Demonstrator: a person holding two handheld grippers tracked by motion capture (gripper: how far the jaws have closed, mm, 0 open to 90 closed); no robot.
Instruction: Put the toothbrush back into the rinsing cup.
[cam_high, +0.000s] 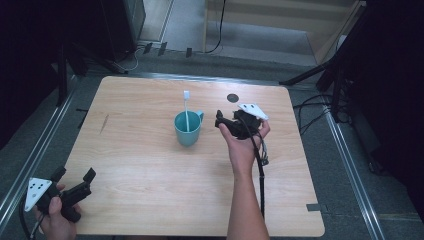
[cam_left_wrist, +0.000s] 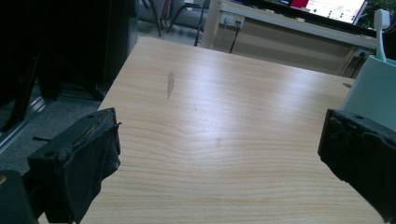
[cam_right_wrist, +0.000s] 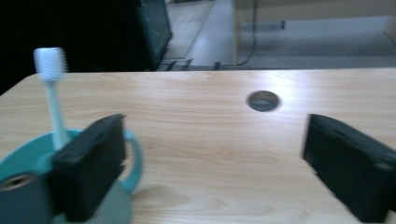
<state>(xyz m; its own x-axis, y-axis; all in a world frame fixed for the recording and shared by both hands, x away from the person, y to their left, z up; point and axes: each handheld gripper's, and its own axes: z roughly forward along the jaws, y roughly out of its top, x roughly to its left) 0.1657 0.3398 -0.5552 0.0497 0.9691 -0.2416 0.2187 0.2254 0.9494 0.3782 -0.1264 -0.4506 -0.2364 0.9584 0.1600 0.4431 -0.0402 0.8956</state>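
1. Toothbrush stands upright in the teal mug at the table centre, leaning on its rim.
2. Right gripper is just beside the mug handle, jaws wide, holding nothing.
3. Left gripper waits well apart, wide open, also empty.

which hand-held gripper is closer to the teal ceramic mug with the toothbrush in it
Right. The right hand-held gripper is open just beside the teal ceramic mug on its handle side; the left hand-held gripper is open far off at the table's near left corner.
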